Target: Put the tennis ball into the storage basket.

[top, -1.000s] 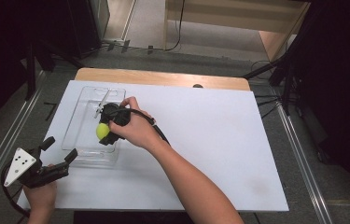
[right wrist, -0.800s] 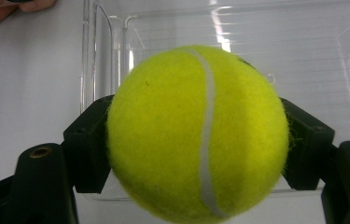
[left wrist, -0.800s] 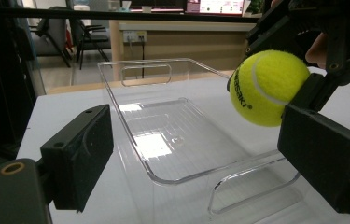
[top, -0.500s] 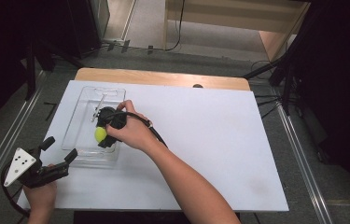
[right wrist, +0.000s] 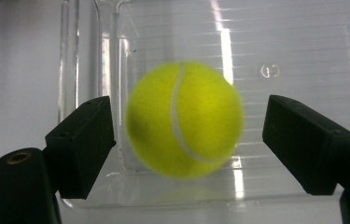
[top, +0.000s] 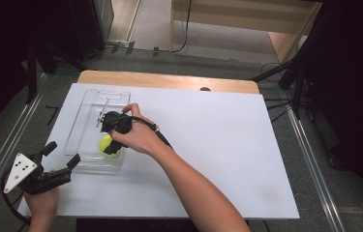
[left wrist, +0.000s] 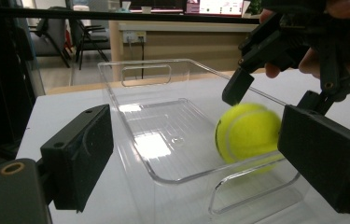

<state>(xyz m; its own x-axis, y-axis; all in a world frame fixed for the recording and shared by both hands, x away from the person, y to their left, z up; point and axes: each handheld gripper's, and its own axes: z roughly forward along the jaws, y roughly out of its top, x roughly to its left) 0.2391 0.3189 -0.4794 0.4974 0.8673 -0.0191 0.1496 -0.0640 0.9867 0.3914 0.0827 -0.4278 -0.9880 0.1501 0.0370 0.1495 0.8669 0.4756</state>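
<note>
White board (top: 208,145) laid over a wooden tabletop (top: 169,79), grey floor around it, metal rails at both sides, dark stands and cables at the far corners. My left gripper view looks past the board to chairs and a wooden counter.

On the board's left part sits a clear plastic bin (top: 84,125) with cut-out handles at both ends, its long side running away from me. Nothing lies between my grippers and the bin; its near wall stands in front of my left gripper (top: 60,157), which rests at the board's near-left corner — jaws wide apart, holding nothing, aimed at the bin's near end.

My right gripper (top: 110,141) reaches into the bin from the right, jaws pointing down toward its near end. Its jaws have just been opening. In the right gripper view (right wrist: 182,135) the tennis ball (right wrist: 184,119) lies between them, with a gap showing on each side — pads off the ball. In the left gripper view the ball (left wrist: 248,132) rests on the bin floor against the near wall, one right jaw tip just above it.
</note>
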